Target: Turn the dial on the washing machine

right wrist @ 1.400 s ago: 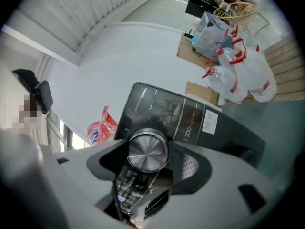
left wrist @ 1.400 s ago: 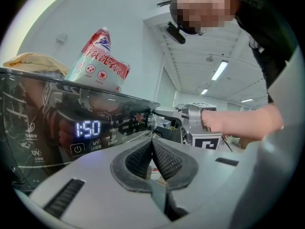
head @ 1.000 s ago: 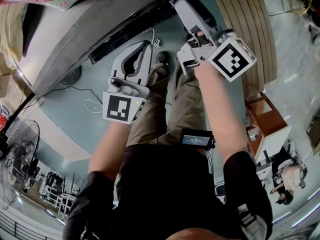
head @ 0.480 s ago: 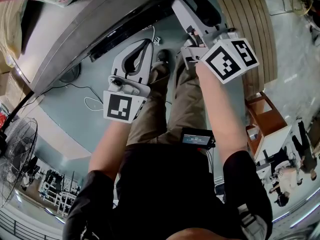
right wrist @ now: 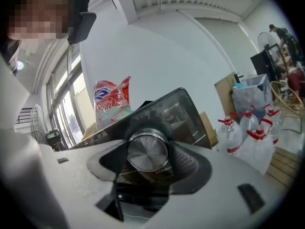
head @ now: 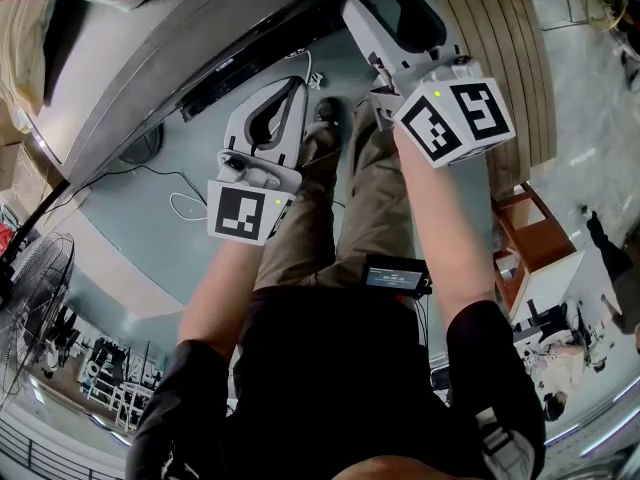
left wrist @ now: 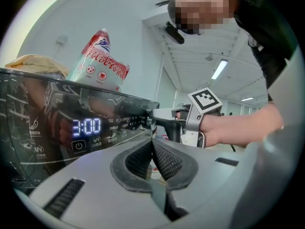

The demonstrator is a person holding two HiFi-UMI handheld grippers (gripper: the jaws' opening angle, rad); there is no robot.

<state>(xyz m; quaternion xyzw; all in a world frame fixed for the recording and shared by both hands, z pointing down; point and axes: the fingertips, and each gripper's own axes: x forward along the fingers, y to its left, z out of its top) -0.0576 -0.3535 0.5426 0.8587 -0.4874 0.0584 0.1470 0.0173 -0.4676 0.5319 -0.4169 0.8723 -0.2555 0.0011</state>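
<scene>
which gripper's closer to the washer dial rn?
Right. The right gripper has its jaws closed on the dial. The left gripper, jaws together and empty, hangs off to the person's left of it, facing the display and touching nothing.

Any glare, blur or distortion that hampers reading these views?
Head view: strong fisheye bending, otherwise sharp. Left gripper view: the glossy control panel carries reflections, yet its display reads clearly. Right gripper view: dark vignetted corners; the dial is sharp between the jaws.
</scene>
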